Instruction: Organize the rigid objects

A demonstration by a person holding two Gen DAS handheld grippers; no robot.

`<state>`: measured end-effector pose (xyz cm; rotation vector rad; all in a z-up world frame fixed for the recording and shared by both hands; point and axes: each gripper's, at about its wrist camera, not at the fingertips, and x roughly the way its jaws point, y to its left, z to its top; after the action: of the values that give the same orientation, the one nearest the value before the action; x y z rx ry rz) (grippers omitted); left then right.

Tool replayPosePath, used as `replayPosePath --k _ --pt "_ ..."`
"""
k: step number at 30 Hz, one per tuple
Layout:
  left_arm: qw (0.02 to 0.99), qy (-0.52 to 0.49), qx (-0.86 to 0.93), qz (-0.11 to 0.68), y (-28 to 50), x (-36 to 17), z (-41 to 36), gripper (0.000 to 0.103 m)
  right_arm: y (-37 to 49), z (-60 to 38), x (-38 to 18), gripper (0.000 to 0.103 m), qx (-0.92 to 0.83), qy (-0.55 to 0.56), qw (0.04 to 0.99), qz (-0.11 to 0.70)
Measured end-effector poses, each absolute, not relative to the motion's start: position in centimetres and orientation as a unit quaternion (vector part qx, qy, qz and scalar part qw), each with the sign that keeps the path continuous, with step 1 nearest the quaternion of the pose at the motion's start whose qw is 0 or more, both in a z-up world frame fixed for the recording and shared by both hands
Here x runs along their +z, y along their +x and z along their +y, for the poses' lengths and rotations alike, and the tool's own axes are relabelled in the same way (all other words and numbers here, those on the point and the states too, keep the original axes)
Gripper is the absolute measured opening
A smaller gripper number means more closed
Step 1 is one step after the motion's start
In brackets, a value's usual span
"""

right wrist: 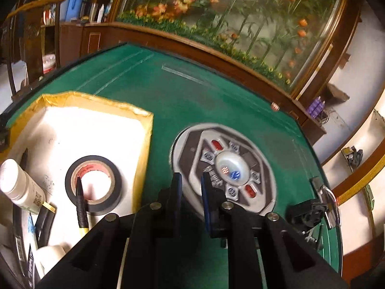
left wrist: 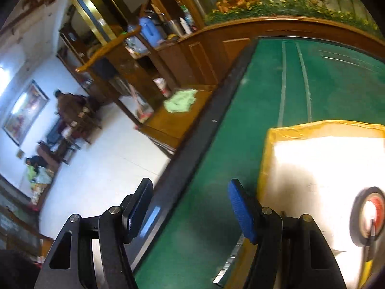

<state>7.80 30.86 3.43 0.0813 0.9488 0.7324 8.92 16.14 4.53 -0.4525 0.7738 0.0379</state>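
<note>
The left gripper [left wrist: 190, 204], ribbed blue pads wide apart, holds nothing over green felt table [left wrist: 300, 91]. The right gripper [right wrist: 190, 180] looks narrow and empty. A glossy black tape roll [right wrist: 93, 185] lies at nine o'clock in the white, yellow-edged box [right wrist: 144, 125].

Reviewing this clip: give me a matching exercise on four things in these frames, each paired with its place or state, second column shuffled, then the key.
Things:
1. tape roll
2. black pen
3. round control panel
4. left gripper

Places or states:
A. set into the green table, outside the tray
B. lying flat on the tray's white floor
C. open, nothing between its pads
D. resting across the roll's rim

Pairs: 1-B, 2-D, 3-A, 4-C
</note>
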Motion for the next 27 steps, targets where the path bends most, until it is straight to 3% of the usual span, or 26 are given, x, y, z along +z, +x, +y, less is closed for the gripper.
replayPosePath --k 11,17,22,27 --pt "0.863 -0.030 0.304 0.404 5.4 7.8 28.6 0.069 10.0 14.2 5.1 0.014 0.015 -0.186 0.908 0.375" --pt "0.892 -0.109 0.234 0.371 2.4 12.1 25.4 0.069 6.7 7.5 10.0 0.013 0.013 -0.140 0.930 0.341" --pt "0.910 -0.183 0.104 0.358 0.1 14.3 17.9 0.069 2.1 -2.4 12.6 0.013 -0.038 -0.119 0.938 0.323" --pt "0.897 -0.145 -0.040 0.416 0.8 12.8 6.3 0.069 -2.2 -13.7 12.3 0.013 -0.145 -0.095 0.922 0.345"
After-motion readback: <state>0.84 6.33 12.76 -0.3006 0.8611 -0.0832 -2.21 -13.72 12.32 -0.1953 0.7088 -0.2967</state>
